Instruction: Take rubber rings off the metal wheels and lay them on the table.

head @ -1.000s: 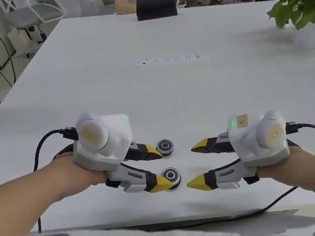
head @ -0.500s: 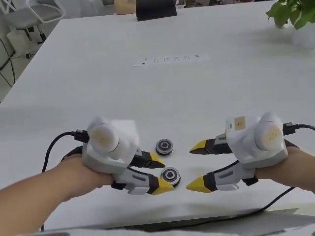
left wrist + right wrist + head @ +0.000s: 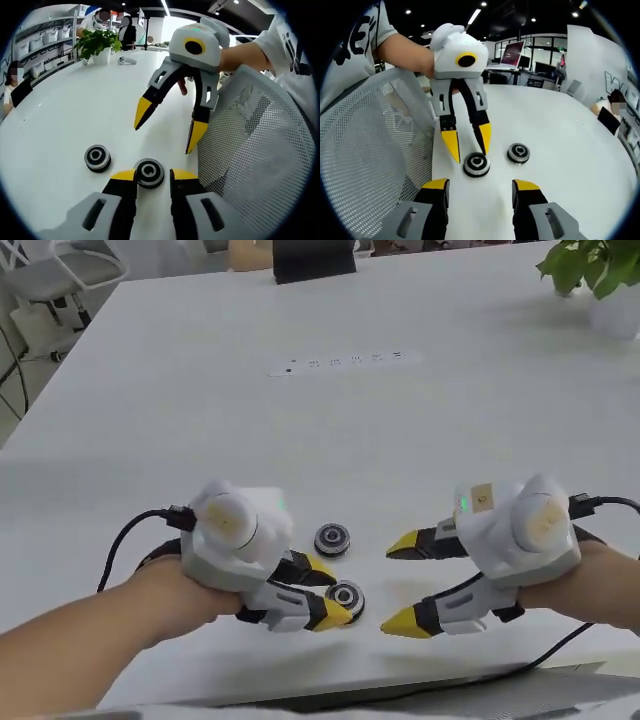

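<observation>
The left gripper (image 3: pixel 333 592) straddled the near wheel (image 3: pixel 149 172), jaws narrowly apart, perhaps not yet pinching, to steady it; facing that wheel, the right gripper (image 3: pixel 390 587) gaped empty.

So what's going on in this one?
A person holds a gripper in each hand over a white table with two small metal wheels on it. The left gripper has its open jaws right at the nearer wheel, not clamped on it. The right gripper hangs open opposite, facing it. The farther wheel lies untouched beside it. Both wheels have their dark rubber rings on; none lies on the table yet.
</observation>
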{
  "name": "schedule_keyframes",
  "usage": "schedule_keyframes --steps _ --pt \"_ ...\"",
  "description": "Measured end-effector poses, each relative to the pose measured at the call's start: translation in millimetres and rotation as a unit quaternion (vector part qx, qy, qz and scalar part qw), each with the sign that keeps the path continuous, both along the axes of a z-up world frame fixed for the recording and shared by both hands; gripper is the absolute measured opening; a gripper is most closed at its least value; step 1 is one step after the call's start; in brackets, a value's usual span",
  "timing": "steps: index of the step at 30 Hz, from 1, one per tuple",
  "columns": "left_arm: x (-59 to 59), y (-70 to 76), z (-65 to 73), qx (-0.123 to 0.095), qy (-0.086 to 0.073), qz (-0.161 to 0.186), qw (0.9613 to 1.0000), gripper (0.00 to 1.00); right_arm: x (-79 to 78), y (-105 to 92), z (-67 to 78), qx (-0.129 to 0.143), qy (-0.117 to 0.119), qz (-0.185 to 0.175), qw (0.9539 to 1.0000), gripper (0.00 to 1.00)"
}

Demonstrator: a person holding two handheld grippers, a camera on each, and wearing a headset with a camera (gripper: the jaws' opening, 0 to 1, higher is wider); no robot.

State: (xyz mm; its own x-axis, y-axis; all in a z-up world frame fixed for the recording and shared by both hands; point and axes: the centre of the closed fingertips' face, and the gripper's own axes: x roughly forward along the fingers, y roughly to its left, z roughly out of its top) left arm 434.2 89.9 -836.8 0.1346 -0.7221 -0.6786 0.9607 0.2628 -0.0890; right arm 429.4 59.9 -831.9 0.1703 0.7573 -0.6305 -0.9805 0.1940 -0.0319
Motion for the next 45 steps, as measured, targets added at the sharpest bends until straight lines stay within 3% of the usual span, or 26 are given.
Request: schedule_keyframes --steps 6,9,14,17,22,27,38,45 --pt "0.2 0.3 -2.7 0.002 0.005 0.005 1.0 0.15 0.2 -1.5 -2.3 -0.003 0.001 0.0 1.0 0.48" --pt "0.4 -0.4 -2.7 0.005 -0.002 0.002 1.0 0.13 -0.4 -1.8 -4.6 -0.004 0.003 0.0 1.0 0.48" --pt "4.4 -0.6 -3.7 0.017 -0.021 0.006 0.9996 0.08 -0.1 -1.6 -5.7 -0.005 0.004 0.0 1.0 0.48" --pt "4.6 -1.2 -4.3 0.019 -0.023 0.006 0.9995 0.08 0.7 -1.1 -5.2 -0.001 0.007 -0.004 1.0 0.47" --pt "4.0 -2.2 -5.3 0.03 -0.048 -0.003 0.9984 0.08 2.3 -0.5 -5.2 -0.001 0.007 -0.003 1.0 0.47" --pt "4.9 -1.6 -5.4 0.026 -0.046 0.003 0.9986 0.08 5.6 2.3 -4.2 0.011 0.019 -0.01 0.9997 0.46" --pt "4.6 -1.5 -5.2 0.021 -0.048 0.005 0.9986 0.08 4.7 9.4 -8.3 0.008 0.03 0.006 0.9995 0.43" --pt "4.1 -1.2 -4.7 0.018 -0.048 0.007 0.9987 0.08 6.2 17.7 -10.5 0.026 0.058 0.0 0.998 0.38"
